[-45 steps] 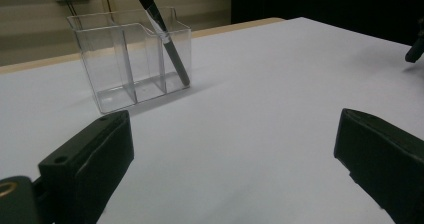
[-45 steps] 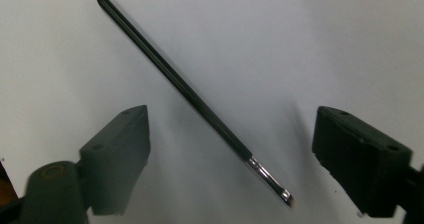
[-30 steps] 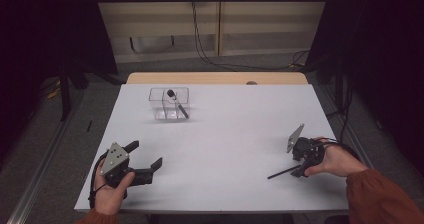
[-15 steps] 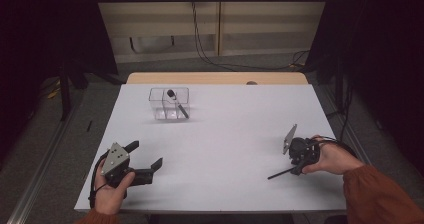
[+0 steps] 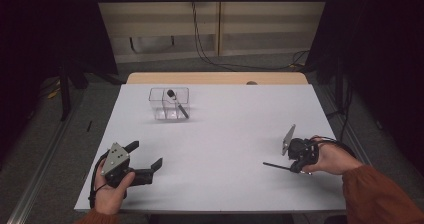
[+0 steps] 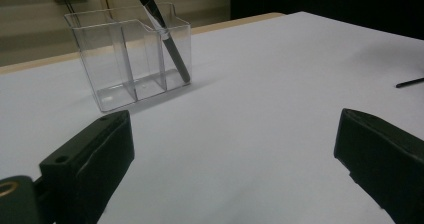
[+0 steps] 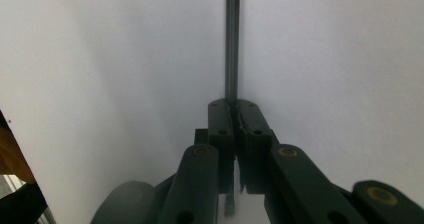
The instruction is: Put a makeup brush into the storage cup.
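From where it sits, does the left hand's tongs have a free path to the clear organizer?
Probably yes: the left tongs stand open, and only bare white table lies between them and the clear organizer.

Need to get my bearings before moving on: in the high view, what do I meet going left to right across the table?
Left tongs, open, in the left hand → clear compartment organizer holding a black brush → thin black stick → right tongs, just closed on that stick.
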Available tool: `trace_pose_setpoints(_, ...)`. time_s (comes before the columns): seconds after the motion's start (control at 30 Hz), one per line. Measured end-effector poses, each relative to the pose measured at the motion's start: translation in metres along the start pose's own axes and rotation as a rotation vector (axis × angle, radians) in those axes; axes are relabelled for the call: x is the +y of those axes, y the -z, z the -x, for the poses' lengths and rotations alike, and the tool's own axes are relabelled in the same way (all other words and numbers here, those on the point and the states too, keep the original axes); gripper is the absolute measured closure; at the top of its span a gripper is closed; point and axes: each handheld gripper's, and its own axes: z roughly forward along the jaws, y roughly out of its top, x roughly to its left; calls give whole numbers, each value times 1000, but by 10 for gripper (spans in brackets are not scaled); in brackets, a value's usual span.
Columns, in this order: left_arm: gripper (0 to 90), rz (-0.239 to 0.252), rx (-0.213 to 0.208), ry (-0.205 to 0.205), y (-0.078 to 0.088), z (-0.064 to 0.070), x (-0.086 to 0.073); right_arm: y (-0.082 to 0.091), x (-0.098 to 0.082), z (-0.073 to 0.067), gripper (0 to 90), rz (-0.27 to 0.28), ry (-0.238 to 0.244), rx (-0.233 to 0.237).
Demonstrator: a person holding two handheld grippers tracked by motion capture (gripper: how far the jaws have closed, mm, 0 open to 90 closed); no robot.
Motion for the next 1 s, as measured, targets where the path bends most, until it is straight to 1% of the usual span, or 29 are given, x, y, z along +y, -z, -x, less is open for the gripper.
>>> trace_pose_setpoints(0.03, 28, 1, -1, 0, 0, 0, 0, 0, 0, 1, 867, 0, 4, 1)
trace_pose_setpoints(0.13, 28, 0, 2, 1, -1, -1, 1, 1, -1, 0, 868, 1, -9, 3)
trace_pose_setpoints(0.2, 28, 0, 4, -1, -1, -1, 1, 0, -1, 0, 868, 4, -4, -6)
trace_pose_setpoints(0.27, 28, 2, 4, -5, -1, -1, 1, 1, -1, -2, 868, 3, -18, -9)
trace_pose_setpoints(0.33, 28, 2, 3, -7, -1, -1, 1, 1, -2, -1, 869, 8, -16, -11)
trace_pose_setpoints(0.4, 28, 3, 4, -5, -1, -1, 1, 1, -2, -1, 869, 12, -18, -8)
trace_pose_setpoints(0.5, 28, 2, 5, -5, -1, -1, 1, 2, -3, -1, 870, 24, -34, -7)
trace_pose_setpoints(0.57, 28, 2, 5, -5, -1, -1, 1, 3, -5, -1, 870, 34, -31, 0)
trace_pose_setpoints(0.6, 28, 2, 5, -5, -1, -1, 1, 3, -5, -2, 870, 44, -42, 5)
trace_pose_setpoints(0.63, 28, 4, 4, -5, -1, -2, 1, 3, -6, -3, 870, 57, -40, 9)
trace_pose_setpoints(0.7, 28, 6, 7, 1, -1, -2, 1, 3, -7, -4, 870, 66, -46, 4)
trace_pose_setpoints(0.8, 28, 6, 11, -2, 0, -2, 1, 6, -10, -5, 870, 103, -64, 0)
trace_pose_setpoints(0.83, 27, 7, 11, -2, 0, -2, 1, 7, -11, -5, 870, 125, -69, -12)
trace_pose_setpoints(0.9, 27, 7, 11, -2, 0, -2, 1, 10, -13, -5, 870, 162, -82, -12)
trace_pose_setpoints(1.0, 27, 7, 11, -3, 0, -2, 1, 17, -15, -6, 870, 215, -112, -53)
